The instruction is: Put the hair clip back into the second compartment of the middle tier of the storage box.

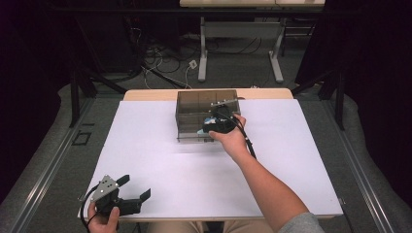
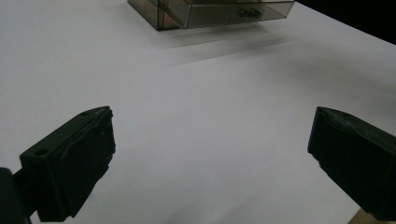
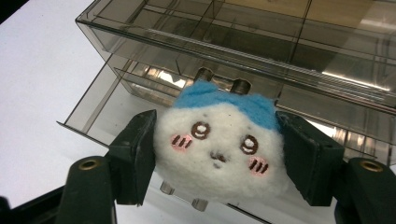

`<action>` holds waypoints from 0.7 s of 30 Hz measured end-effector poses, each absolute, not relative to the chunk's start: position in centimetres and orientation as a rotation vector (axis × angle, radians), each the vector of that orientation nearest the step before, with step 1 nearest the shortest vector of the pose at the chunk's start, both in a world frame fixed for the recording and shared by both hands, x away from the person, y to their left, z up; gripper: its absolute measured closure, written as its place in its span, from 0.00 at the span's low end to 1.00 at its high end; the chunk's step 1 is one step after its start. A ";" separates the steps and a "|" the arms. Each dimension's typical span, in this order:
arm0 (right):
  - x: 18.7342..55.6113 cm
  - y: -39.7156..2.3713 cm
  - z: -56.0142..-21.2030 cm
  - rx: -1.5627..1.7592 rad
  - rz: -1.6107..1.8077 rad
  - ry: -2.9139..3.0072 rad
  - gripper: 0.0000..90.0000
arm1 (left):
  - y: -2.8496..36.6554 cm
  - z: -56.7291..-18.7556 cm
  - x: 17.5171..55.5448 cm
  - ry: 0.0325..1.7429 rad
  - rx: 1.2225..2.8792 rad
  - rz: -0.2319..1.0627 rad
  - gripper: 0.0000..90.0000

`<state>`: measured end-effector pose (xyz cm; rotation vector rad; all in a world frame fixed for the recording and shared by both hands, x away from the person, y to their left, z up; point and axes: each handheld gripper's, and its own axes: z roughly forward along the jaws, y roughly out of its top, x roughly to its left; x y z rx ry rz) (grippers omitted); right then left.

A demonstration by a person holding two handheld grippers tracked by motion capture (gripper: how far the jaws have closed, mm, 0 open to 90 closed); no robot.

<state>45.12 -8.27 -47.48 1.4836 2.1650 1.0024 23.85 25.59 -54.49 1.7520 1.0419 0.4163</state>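
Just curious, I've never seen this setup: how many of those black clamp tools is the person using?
2. One hand-held gripper sits open at the table's near left corner; the other hand-held gripper, at the clear drawer box, squeezes a white plush toy.

Bare white table point(image 1: 160, 165) lies open; only the drawer box point(image 1: 194, 109) obstructs.

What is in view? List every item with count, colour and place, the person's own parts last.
Plush toy: one, white with blue top and pink cheeks, held over the open drawer.
Drawer box: one, smoky clear plastic, far middle of the table.
Drawer: one, clear, pulled open at the box's lower front.
Table: one, white top.
Desk frame: one, pale, on the floor beyond.
Right tool: one, black, shut on the plush toy.
Left tool: one, black, open, near left corner.
Right forearm: one, reaching in from the bottom.
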 end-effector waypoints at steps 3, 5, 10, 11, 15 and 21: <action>45.2 -8.0 -47.7 1.486 1.004 2.172 0.36 | 25.6 -54.5 23.8 1.042 1.751 0.416 0.01; 45.3 -7.8 -47.9 1.481 1.003 2.172 0.36 | 25.6 -54.5 23.8 1.042 1.750 0.416 0.01; 45.4 -7.5 -48.2 1.487 1.004 2.177 0.36 | 25.7 -54.5 23.8 1.041 1.755 0.412 0.01; 45.4 -7.5 -48.2 1.488 1.000 2.176 0.36 | 25.7 -54.5 23.8 1.040 1.751 0.413 0.01; 45.5 -7.2 -48.5 1.503 0.993 2.172 0.36 | 25.6 -54.5 23.9 1.039 1.751 0.411 0.01; 45.7 -7.0 -48.7 1.549 1.005 2.165 0.36 | 25.7 -54.5 23.9 1.039 1.753 0.409 0.01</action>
